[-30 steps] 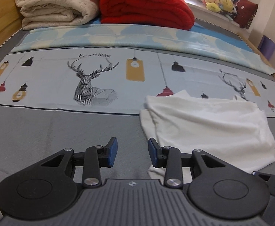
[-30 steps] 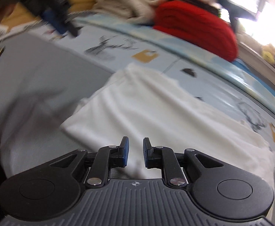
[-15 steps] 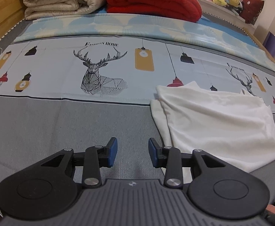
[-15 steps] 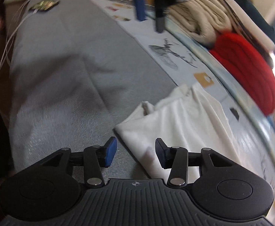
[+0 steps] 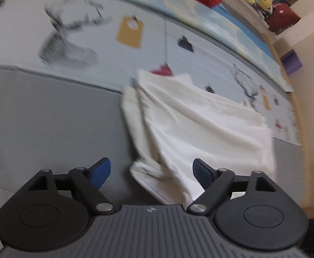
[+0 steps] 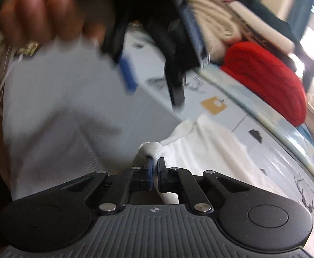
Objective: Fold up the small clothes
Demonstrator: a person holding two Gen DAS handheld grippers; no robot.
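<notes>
The soft white folded garment (image 5: 200, 129) lies on the bed's grey sheet (image 5: 49, 129), its far edge over the pale printed deer-and-lantern band (image 5: 92, 32). The left tool (image 5: 151, 172) hangs above the garment's near corner, jaws spreading wide, the cloth between them but untouched by the blue pads. The right tool (image 6: 154, 167) is pinched tight on a bunched corner of the garment (image 6: 210, 150). In the right wrist view the left tool (image 6: 150, 86) and the blurred hand (image 6: 43, 10) holding it fill the top. A red folded blanket (image 6: 264, 79) sits behind.
</notes>
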